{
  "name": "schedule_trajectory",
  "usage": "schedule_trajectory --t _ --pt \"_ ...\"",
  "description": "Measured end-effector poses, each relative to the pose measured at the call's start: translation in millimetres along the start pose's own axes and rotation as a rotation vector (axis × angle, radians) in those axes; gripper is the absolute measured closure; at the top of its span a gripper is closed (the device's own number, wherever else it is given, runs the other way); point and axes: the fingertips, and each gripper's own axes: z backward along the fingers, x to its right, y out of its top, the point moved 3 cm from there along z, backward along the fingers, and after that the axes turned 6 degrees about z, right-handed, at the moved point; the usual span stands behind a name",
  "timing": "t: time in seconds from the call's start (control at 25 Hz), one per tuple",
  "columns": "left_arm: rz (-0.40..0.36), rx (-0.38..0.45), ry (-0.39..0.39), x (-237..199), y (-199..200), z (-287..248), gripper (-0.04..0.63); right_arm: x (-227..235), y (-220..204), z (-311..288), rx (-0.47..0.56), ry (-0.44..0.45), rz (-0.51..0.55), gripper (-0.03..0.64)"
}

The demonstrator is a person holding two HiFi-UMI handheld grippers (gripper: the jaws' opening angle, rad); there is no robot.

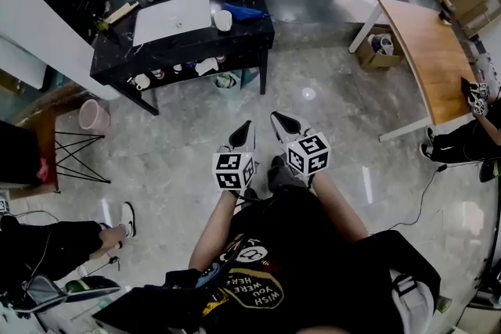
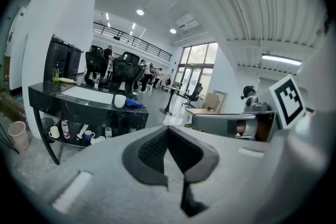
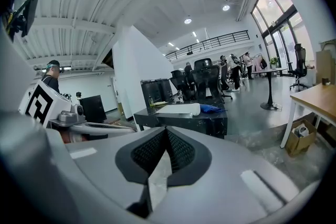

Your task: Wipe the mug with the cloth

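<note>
A white mug [image 1: 223, 19] stands on the black table [image 1: 156, 51] across the floor, with a blue cloth [image 1: 244, 12] lying just to its right. Both are far from me. My left gripper [image 1: 243, 134] and right gripper [image 1: 285, 123] hover side by side over the floor in front of the person's body, pointing toward the table. Each is shut with nothing in it. In the left gripper view the mug [image 2: 119, 100] and cloth [image 2: 134, 104] lie far beyond the shut left gripper [image 2: 168, 131]. The right gripper view shows the mug [image 3: 195, 108] and cloth [image 3: 212, 108] past the shut right gripper [image 3: 166, 131].
A white mat [image 1: 173, 18] covers part of the black table, and small cups sit on its lower shelf [image 1: 182, 70]. A pink bin [image 1: 94, 116] stands at the left. A wooden table [image 1: 427, 51] and cardboard box [image 1: 378, 47] are at the right. People sit at both sides.
</note>
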Motion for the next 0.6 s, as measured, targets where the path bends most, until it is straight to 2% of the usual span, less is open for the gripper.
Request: schedule_trajectory --t 0.24,0.6 --pt "0.013 0.022 0.034 -24.6 33.1 -72.7 0.592 57.7 16.0 -51.4 -0.010 0.038 0.004 0.614" --pt "-0.019 0.044 0.101 -28.1 81.3 -180.6 0.592 157.1 51.9 -111.9 -0.016 0.128 0.030 0.614"
